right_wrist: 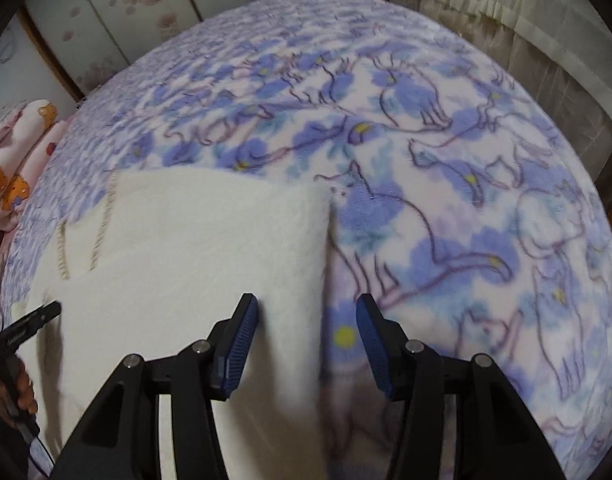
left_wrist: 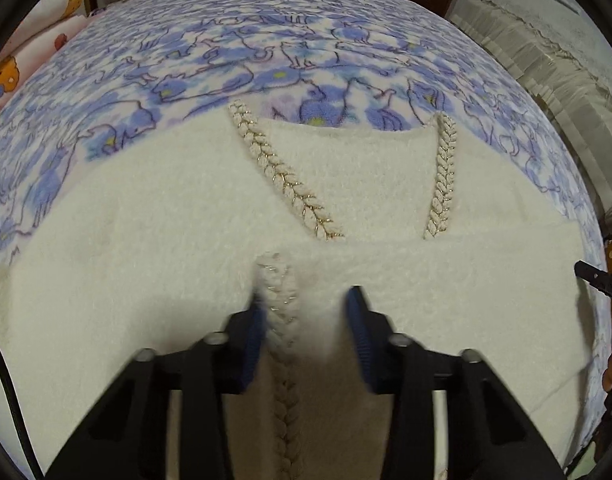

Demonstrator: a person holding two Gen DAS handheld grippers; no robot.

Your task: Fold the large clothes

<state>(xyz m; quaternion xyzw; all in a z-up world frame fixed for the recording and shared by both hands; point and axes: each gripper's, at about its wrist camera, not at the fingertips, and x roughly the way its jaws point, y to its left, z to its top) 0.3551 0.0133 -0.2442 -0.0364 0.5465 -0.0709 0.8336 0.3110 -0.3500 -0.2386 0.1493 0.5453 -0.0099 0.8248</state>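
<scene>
In the left wrist view, a white fluffy garment (left_wrist: 145,240) lies spread on a bed covered by a blue cat-print blanket (left_wrist: 225,60). Its neckline with braided trim (left_wrist: 281,176) points away from the camera, and one layer already seems laid across the lower part, so I judge that a first fold is made. The left gripper (left_wrist: 306,312) is low over the front braid (left_wrist: 281,320); its fingers (left_wrist: 251,340) stand apart, with the braid and some cloth between them, and they do not seem to press on it. At the right edge a dark tip of the other tool shows.

In the right wrist view, the right gripper (right_wrist: 308,320) hangs over the side edge of the garment (right_wrist: 185,240). Its fingers (right_wrist: 235,348) are apart: one is above the white cloth, the other above the blanket (right_wrist: 466,160), and nothing is clamped. The remaining folds are, I think, still to do.

Both views are blurred near the fingers. The bottom hem and the sleeves are cut off or hidden, so I cannot tell how they lie.
</scene>
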